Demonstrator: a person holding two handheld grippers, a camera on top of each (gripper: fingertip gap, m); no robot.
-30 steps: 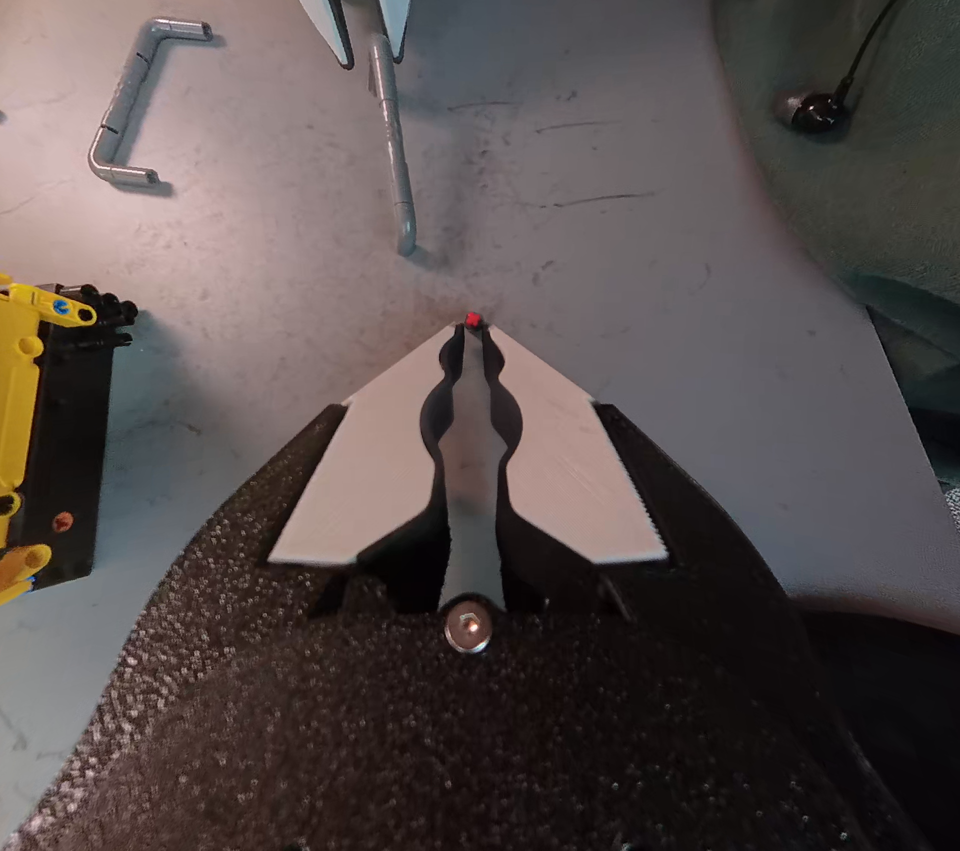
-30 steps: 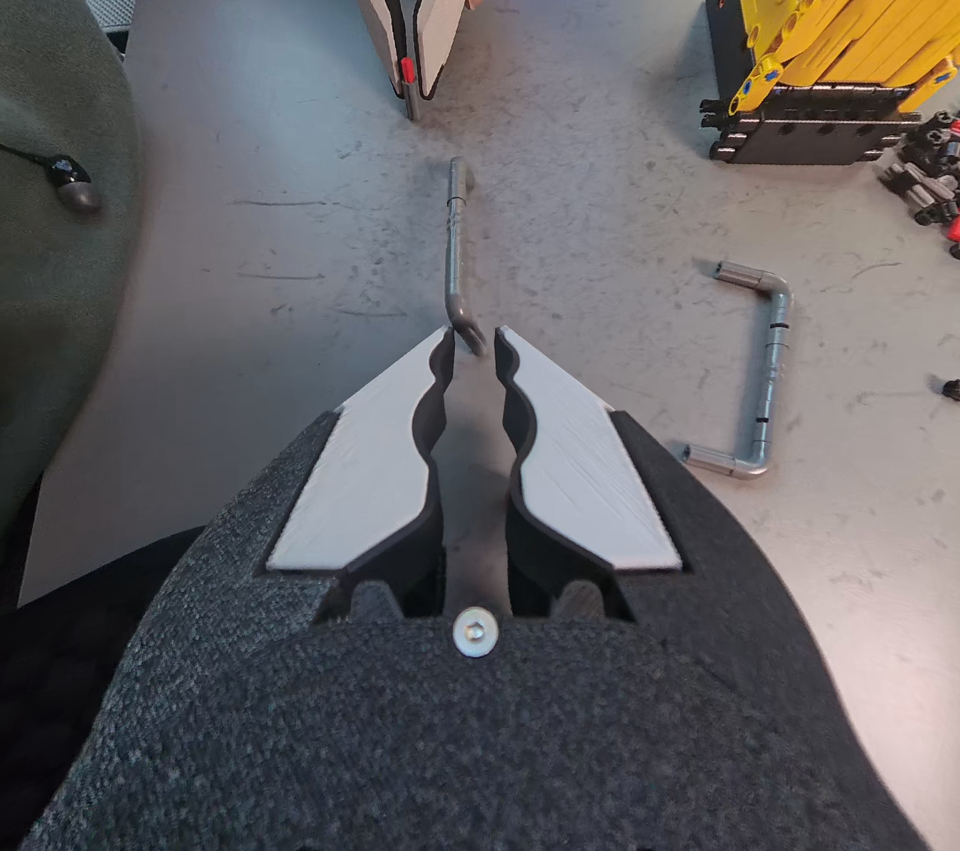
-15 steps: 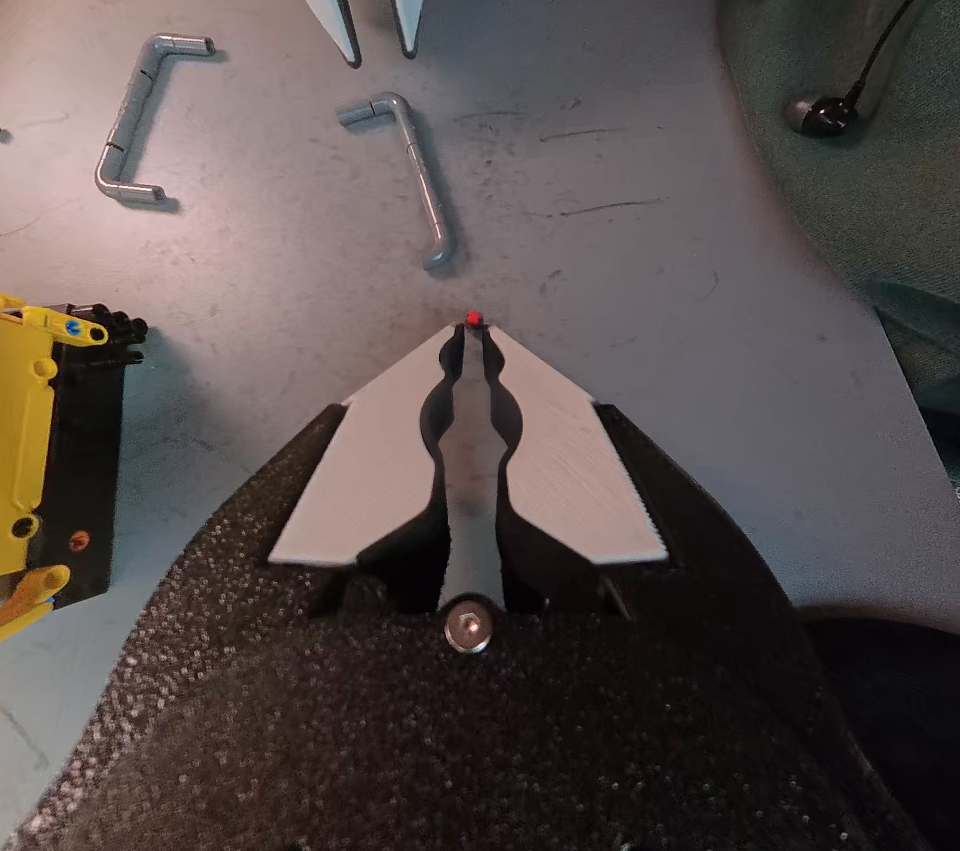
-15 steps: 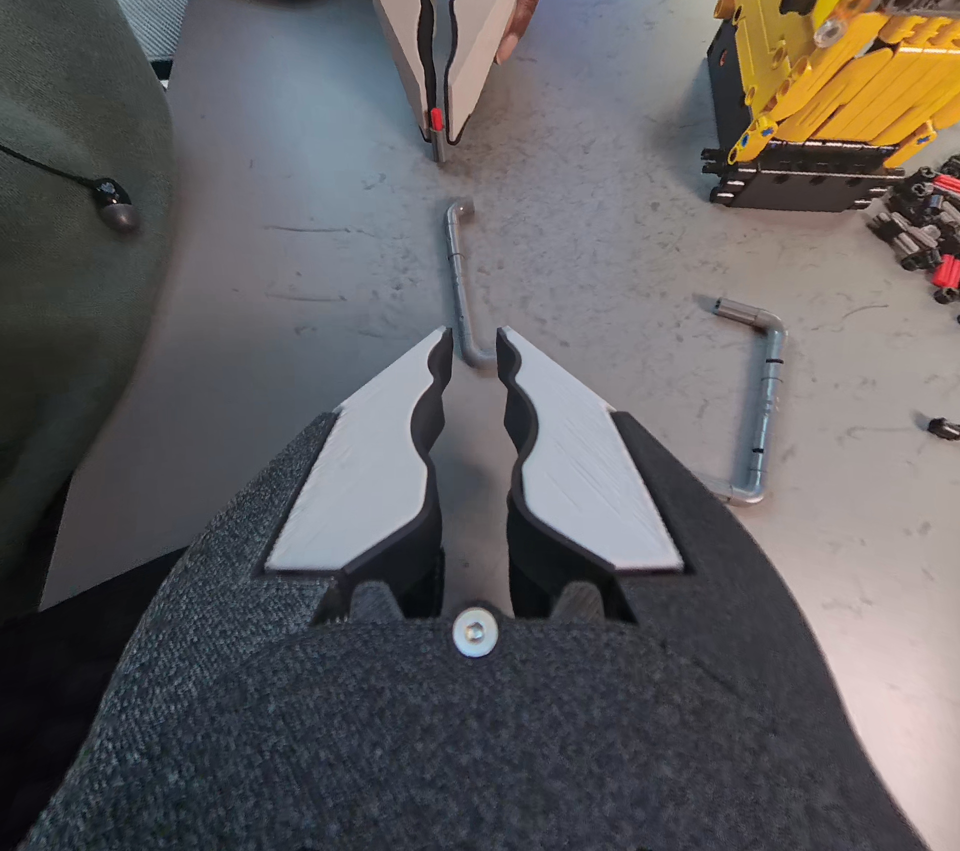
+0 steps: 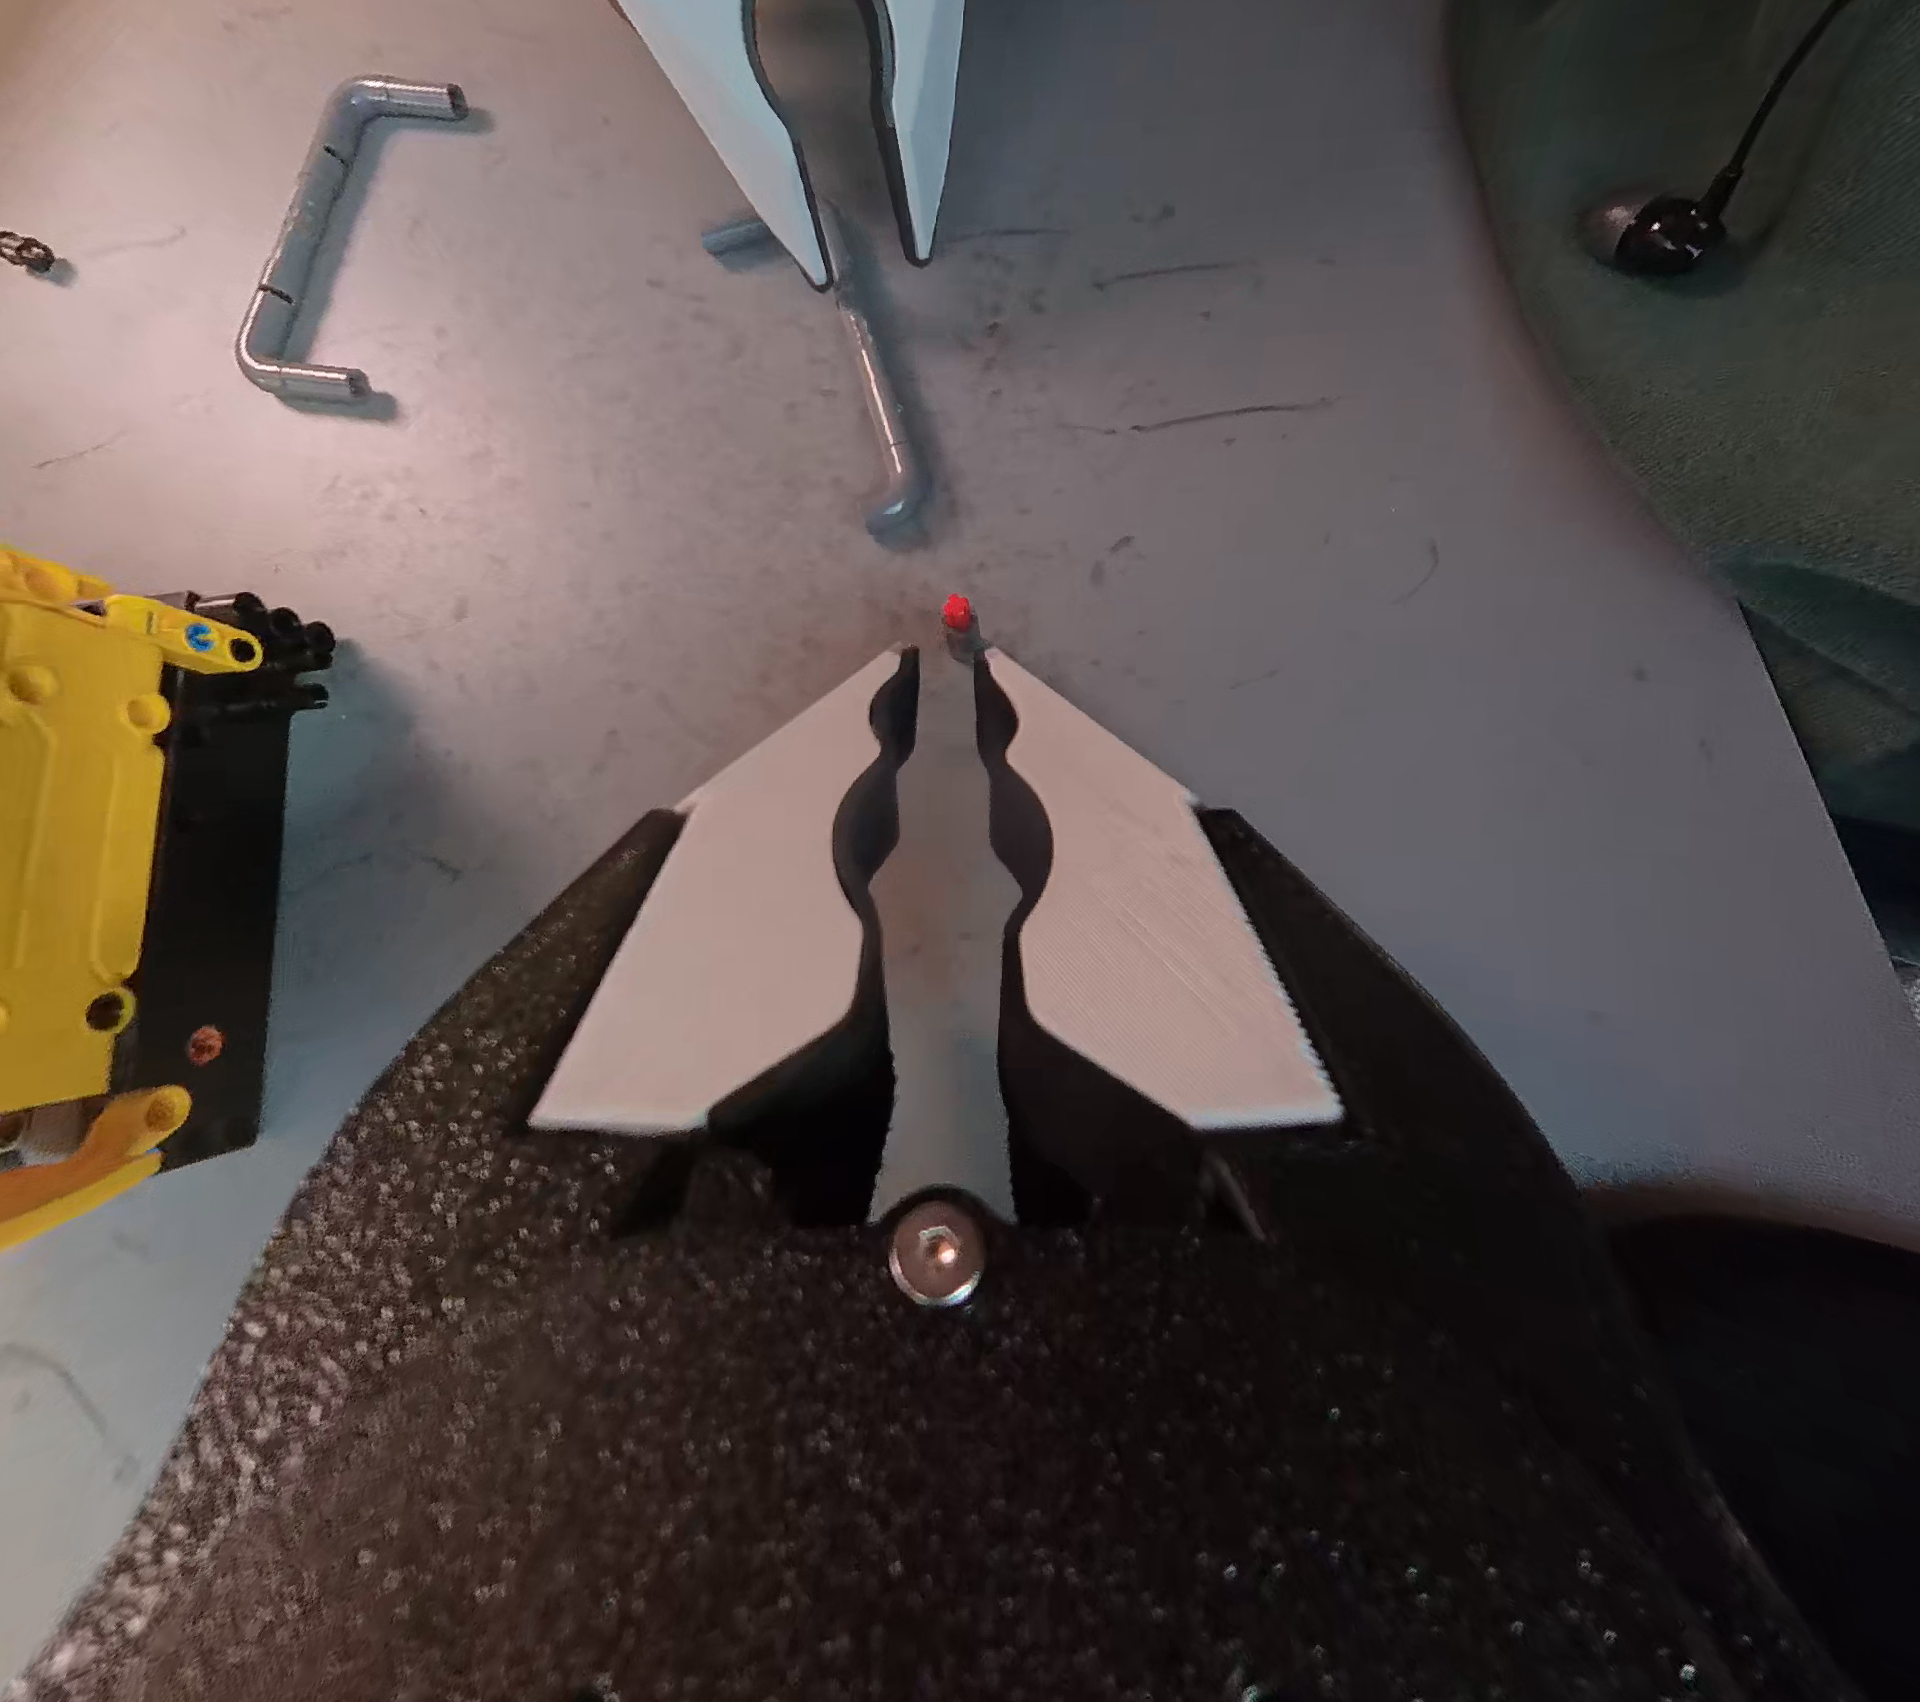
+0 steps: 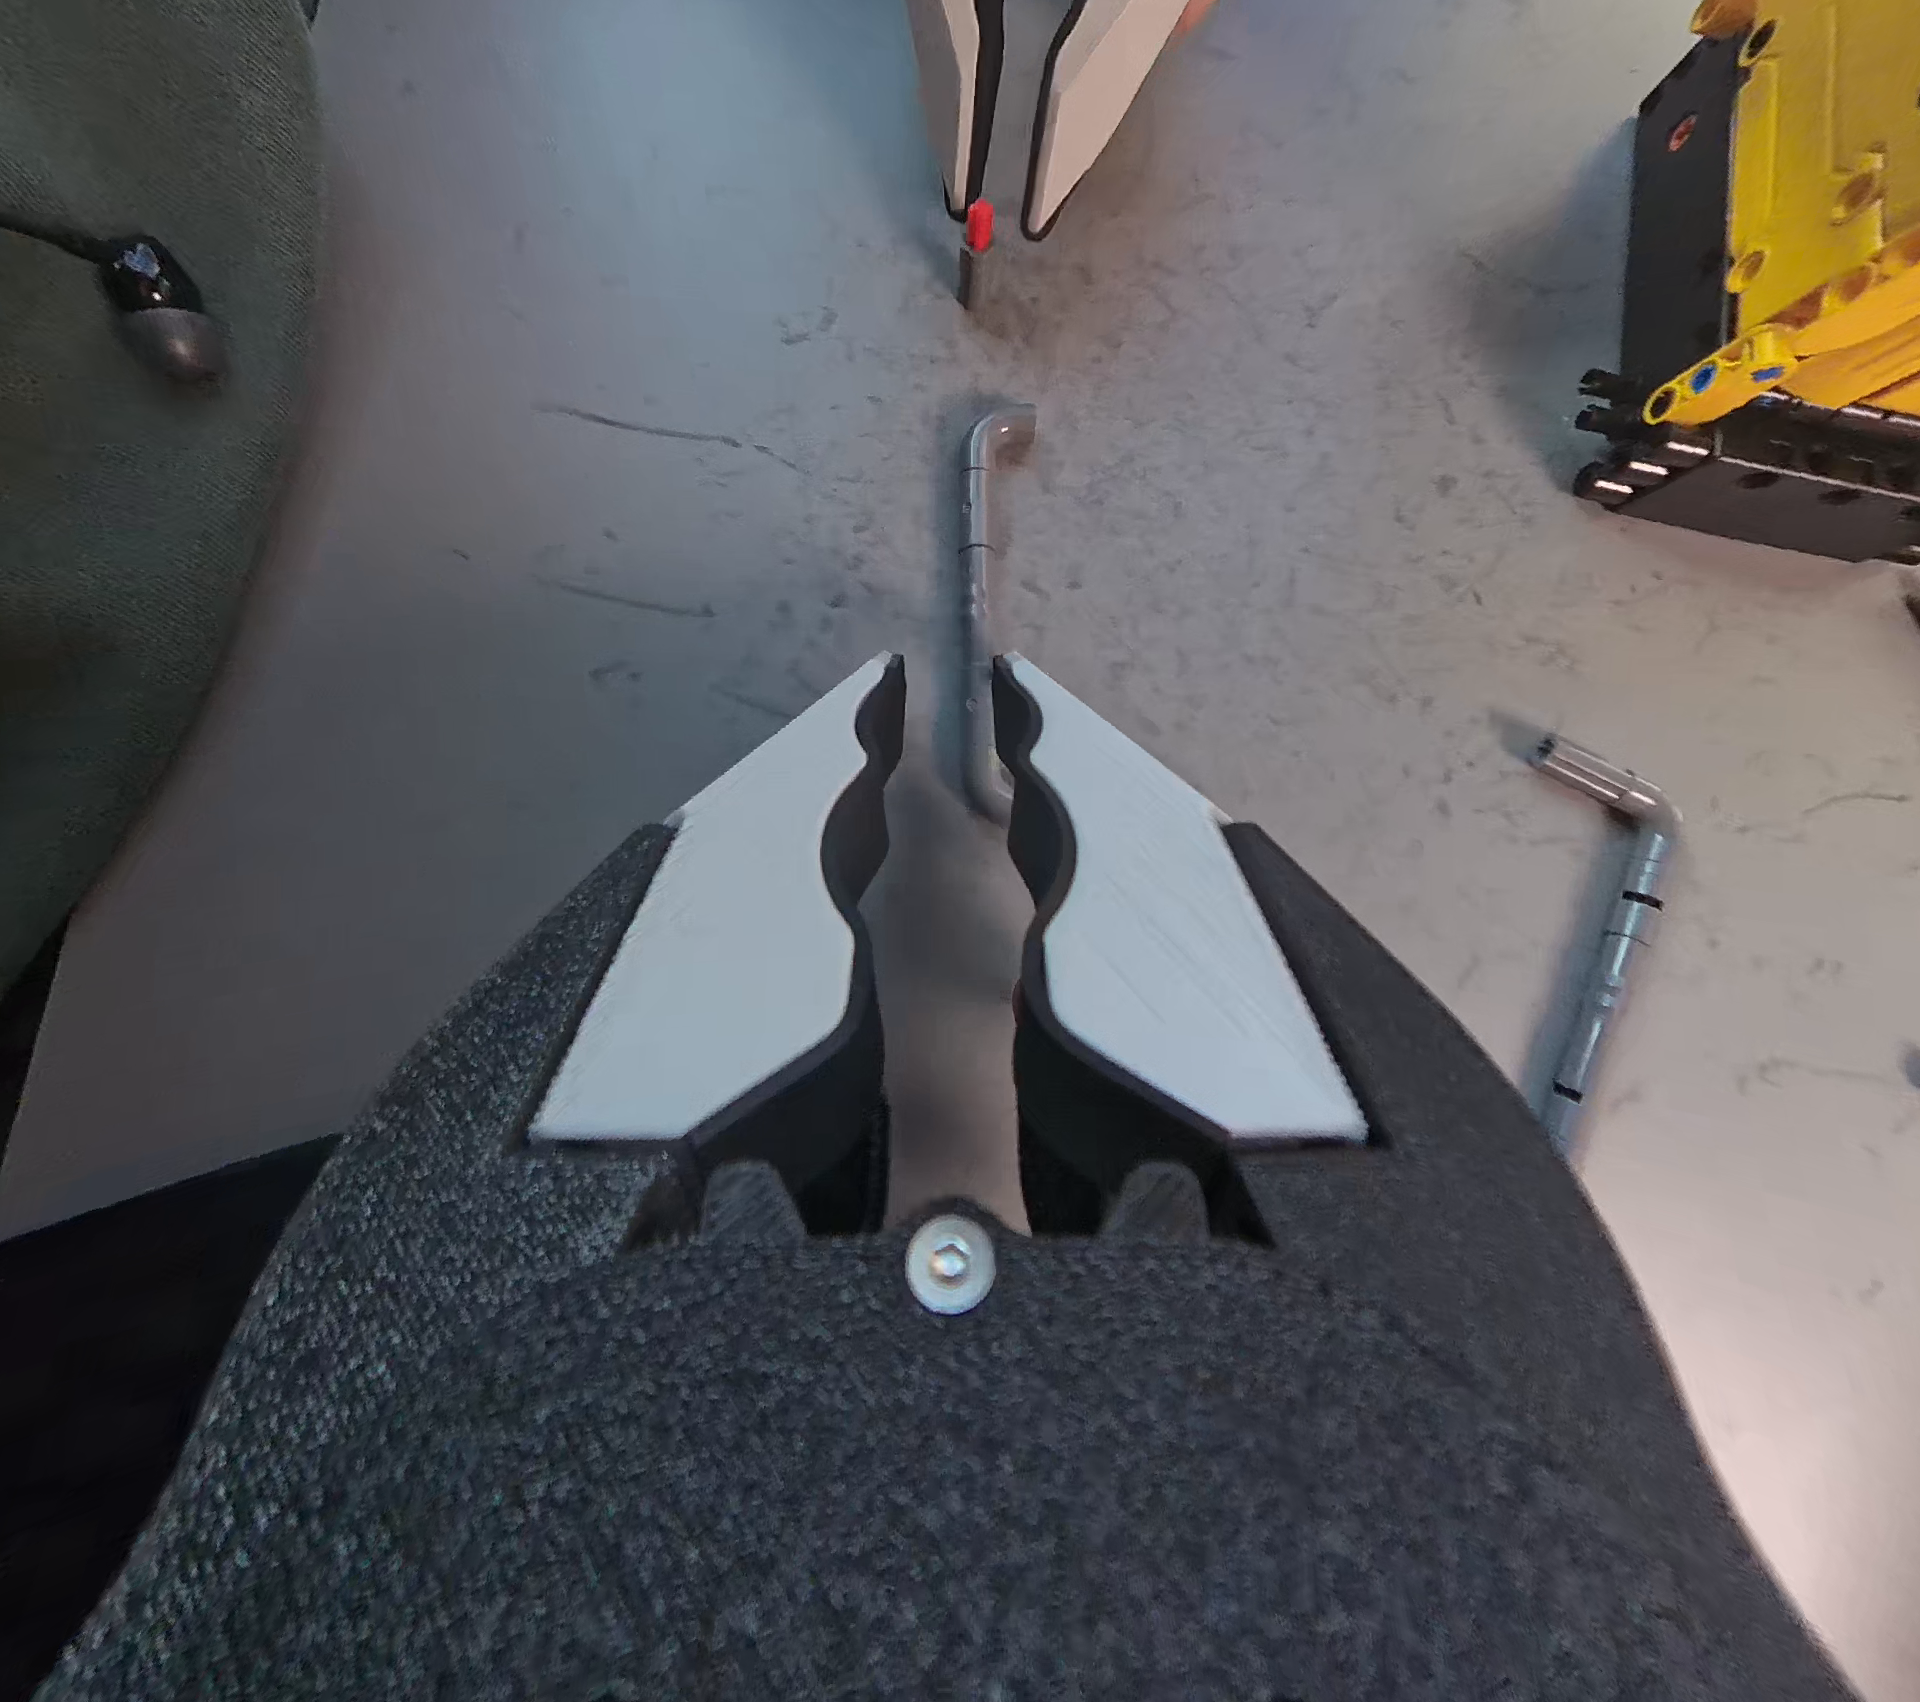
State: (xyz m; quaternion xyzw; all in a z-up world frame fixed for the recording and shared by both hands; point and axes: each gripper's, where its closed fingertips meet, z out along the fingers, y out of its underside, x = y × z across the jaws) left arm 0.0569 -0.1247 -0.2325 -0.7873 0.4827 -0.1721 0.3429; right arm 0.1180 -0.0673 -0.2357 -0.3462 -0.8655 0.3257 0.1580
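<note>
A grey bent tube piece [image 6: 975, 613] lies flat on the table at twelve o'clock from the right gripper [image 6: 945, 665], its near end between the parted fingertips. A small red-tipped pin [image 5: 956, 618] is seen at the left gripper [image 5: 945, 655] tips.

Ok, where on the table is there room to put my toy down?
Bare table lies between the green cloth and the bent grey tube in the middle. A smaller patch sits between that tube and the second grey tube. It is crowded between the left gripper and right gripper, and by the yellow brick model.
</note>
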